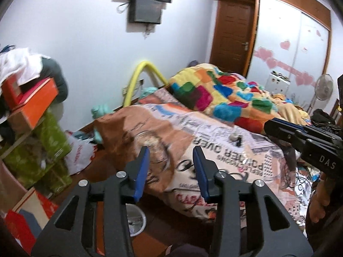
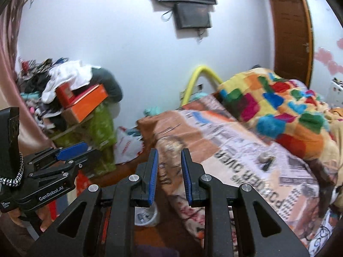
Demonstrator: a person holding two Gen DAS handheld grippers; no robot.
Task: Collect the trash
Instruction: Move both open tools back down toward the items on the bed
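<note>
A small grey crumpled scrap point(image 1: 233, 137) lies on the printed bed sheet point(image 1: 214, 137) beside a small black piece point(image 1: 238, 141); both show in the right wrist view, the scrap point(image 2: 263, 156) and the black piece point(image 2: 268, 164). My left gripper point(image 1: 171, 152) is open and empty, above the bed's near corner, short of the scrap. My right gripper point(image 2: 169, 154) is open and empty, above the sheet to the left of the scrap. Each gripper shows in the other's view, the right point(image 1: 300, 137) and the left point(image 2: 64, 152). A white bin point(image 1: 135, 218) stands on the floor beneath.
A colourful checked blanket point(image 1: 225, 94) lies heaped on the far half of the bed. An orange box point(image 1: 32, 105) and clothes sit on green boxes point(image 1: 42, 150) at left. A white plastic bag point(image 1: 79, 154) lies on the floor. A wooden door point(image 1: 233, 36) and a fan point(image 1: 323, 87) stand beyond.
</note>
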